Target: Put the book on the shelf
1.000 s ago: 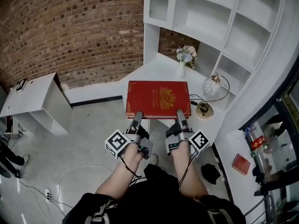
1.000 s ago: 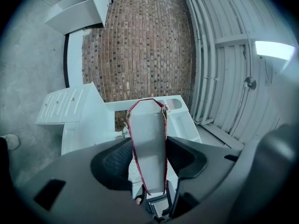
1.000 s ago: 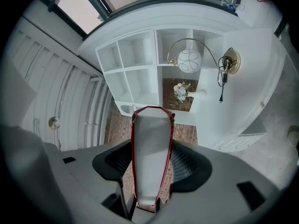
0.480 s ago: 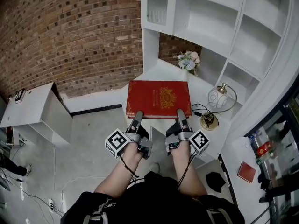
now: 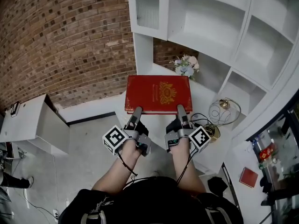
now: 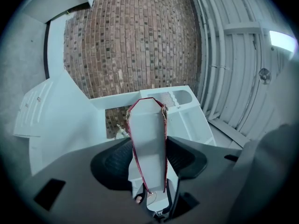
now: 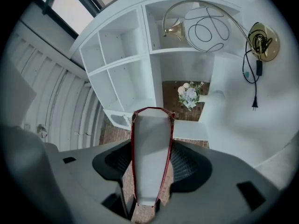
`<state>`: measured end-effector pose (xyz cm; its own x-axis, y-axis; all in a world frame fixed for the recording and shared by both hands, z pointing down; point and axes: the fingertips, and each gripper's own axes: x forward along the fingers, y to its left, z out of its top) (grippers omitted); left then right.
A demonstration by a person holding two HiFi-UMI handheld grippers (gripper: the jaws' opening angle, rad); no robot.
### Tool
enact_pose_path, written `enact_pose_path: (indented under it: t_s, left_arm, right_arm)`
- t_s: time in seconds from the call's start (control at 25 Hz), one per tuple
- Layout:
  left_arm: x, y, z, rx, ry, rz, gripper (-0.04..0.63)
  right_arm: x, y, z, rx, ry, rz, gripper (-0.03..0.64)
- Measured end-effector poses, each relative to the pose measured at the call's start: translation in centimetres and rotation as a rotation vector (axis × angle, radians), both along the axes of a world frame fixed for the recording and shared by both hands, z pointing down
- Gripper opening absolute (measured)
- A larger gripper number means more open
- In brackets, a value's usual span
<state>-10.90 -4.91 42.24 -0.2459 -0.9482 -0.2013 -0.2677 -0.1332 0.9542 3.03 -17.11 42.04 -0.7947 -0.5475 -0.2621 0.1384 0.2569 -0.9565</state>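
Observation:
A large red book (image 5: 158,94) with a gold emblem is held flat in the air, cover up, in front of the white shelf unit (image 5: 210,27). My left gripper (image 5: 137,112) is shut on its near edge at the left, and my right gripper (image 5: 180,110) is shut on that edge at the right. In the left gripper view the book (image 6: 148,143) shows edge-on, white pages between red covers, pinched between the dark pads. The right gripper view shows the same book (image 7: 150,153) edge-on between its pads, with the shelf compartments (image 7: 122,64) beyond.
A white desk surface (image 5: 205,101) lies under the book, with a flower vase (image 5: 185,66), a wire-globe lamp (image 5: 223,112) and its cord. A brick wall (image 5: 60,36) is behind on the left. A white cabinet (image 5: 28,125) stands on the floor at left.
Both grippers have lifted the book higher and closer to the shelf unit; the shelves and the lamp have shifted in the head view as the person moved.

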Motion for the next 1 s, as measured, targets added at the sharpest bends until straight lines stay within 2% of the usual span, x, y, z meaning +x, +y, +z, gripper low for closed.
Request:
enact_pose_path:
  t_s: [0.32, 0.44, 0.56, 0.72, 0.84, 1.0]
  left_arm:
    - [-2.6, -9.9, -0.6, 0.040, 0.019, 0.094, 0.235]
    - [-3.1, -12.7, -0.4, 0.040, 0.034, 0.117, 0.235]
    - [-3.8, -14.4, 0.4, 0.002, 0.042, 0.127, 0.235]
    - [-3.7, -16.3, 0.0, 0.046, 0.049, 0.179, 0.235]
    - [-3.9, -17.8, 0.2, 0.049, 0.060, 0.217, 0.235]
    - [-4.5, -20.3, -0.2, 0.078, 0.059, 0.300, 0.235]
  right_arm:
    - [-1.8, -8.7, 0.3, -0.022, 0.006, 0.079, 0.265]
    - [-2.2, -11.0, -0.4, 0.002, 0.027, 0.098, 0.265]
    - [-2.5, -12.5, -0.6, 0.008, 0.041, 0.117, 0.265]
    - [-2.1, -13.5, -0.7, 0.016, 0.041, 0.163, 0.265]
    - [-2.1, -14.4, -0.7, 0.023, 0.049, 0.203, 0.265]
    - [-2.1, -15.5, -0.8, 0.030, 0.050, 0.277, 0.265]
